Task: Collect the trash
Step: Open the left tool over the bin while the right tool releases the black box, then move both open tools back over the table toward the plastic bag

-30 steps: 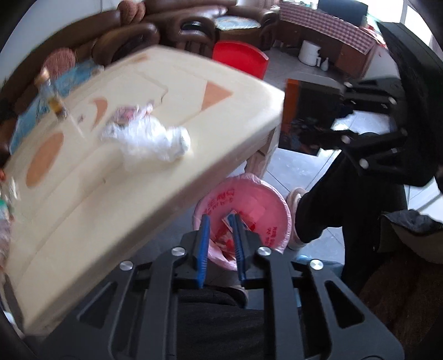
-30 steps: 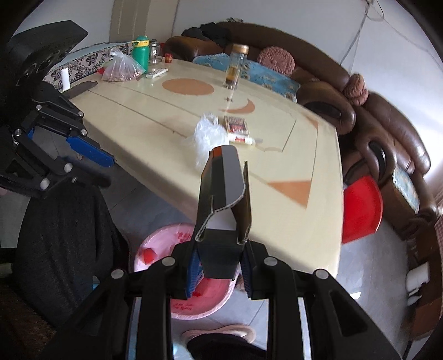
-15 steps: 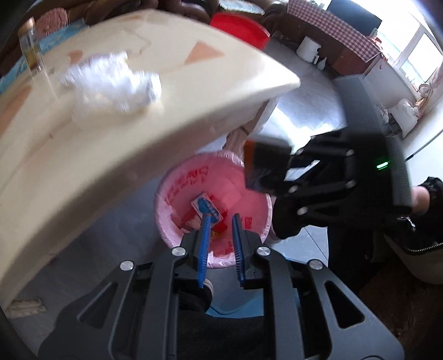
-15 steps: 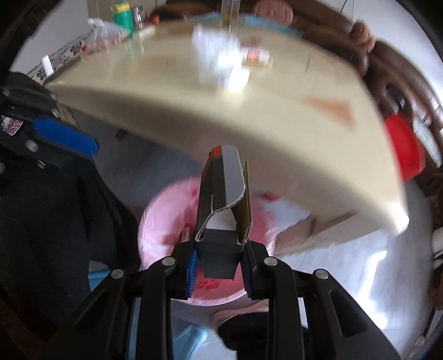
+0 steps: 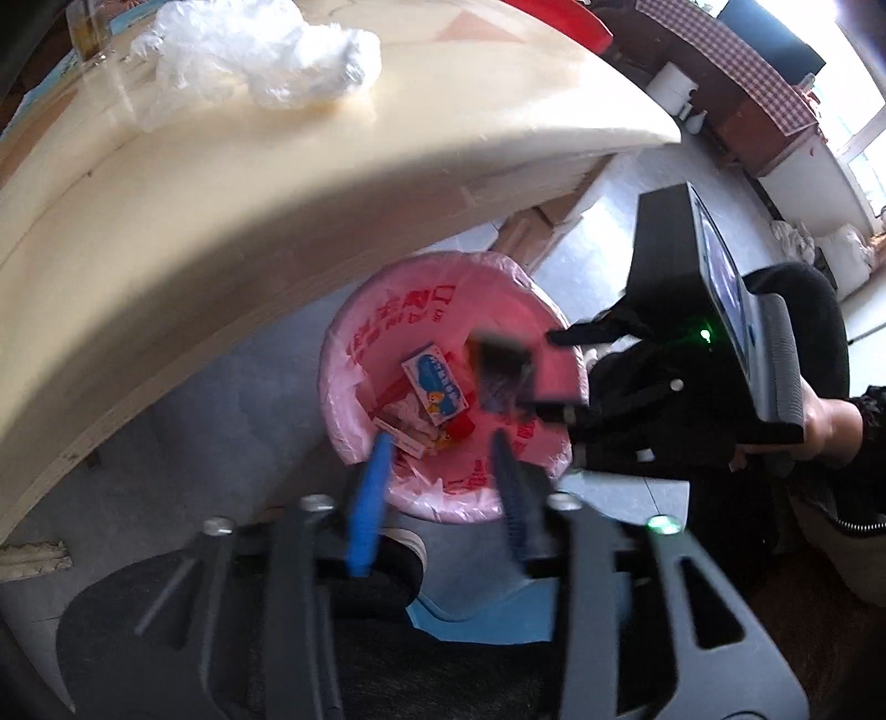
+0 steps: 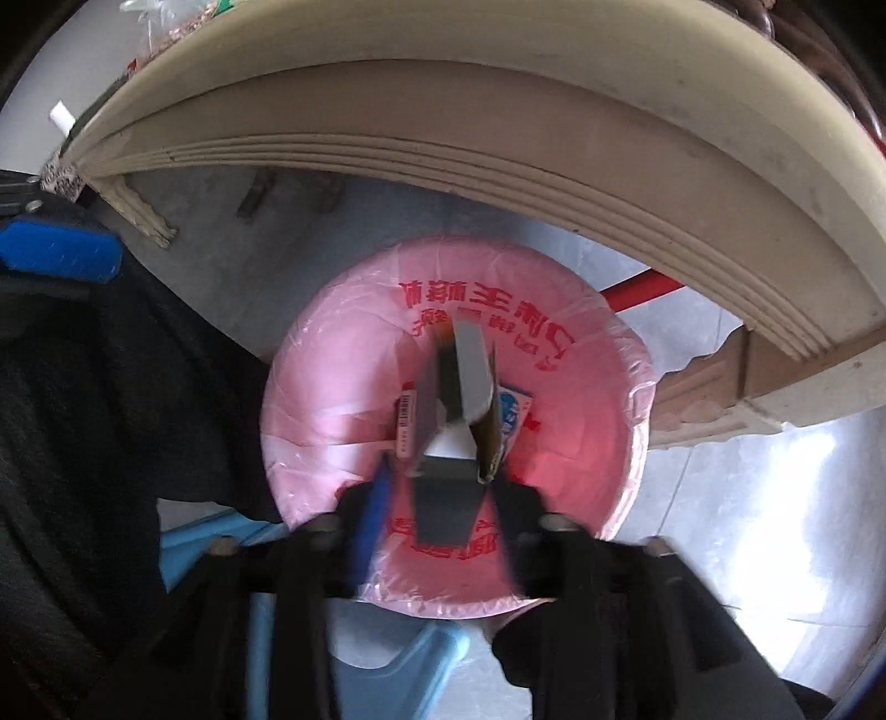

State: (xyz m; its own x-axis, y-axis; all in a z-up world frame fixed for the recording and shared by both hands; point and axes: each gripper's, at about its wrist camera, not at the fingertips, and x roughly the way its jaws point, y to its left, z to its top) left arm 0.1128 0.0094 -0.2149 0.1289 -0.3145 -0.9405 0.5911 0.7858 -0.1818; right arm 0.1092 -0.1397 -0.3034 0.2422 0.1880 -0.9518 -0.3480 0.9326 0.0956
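I see the flattened dark carton (image 6: 449, 443) between the fingers of my right hand-held gripper (image 6: 443, 515), over the mouth of the pink-lined trash bin (image 6: 581, 387). Its long axis runs along the fingers, the far end pointing down into the bin, the grey flap end nearest the camera. The right jaws have just been opening; they now stand spread, with a gap on each side of the carton, so the pads do not press on it. In the left wrist view the carton (image 5: 501, 376) shows blurred above the bin (image 5: 387, 310). My left hand-held gripper (image 5: 443, 459) also hangs over the bin rim; its jaws have just been opening and stand apart with nothing between them. Small printed boxes (image 5: 434, 385) lie inside the bin. The desk (image 5: 221, 183) edge overhangs the bin, with a crumpled clear plastic bag (image 5: 260, 50) on top.
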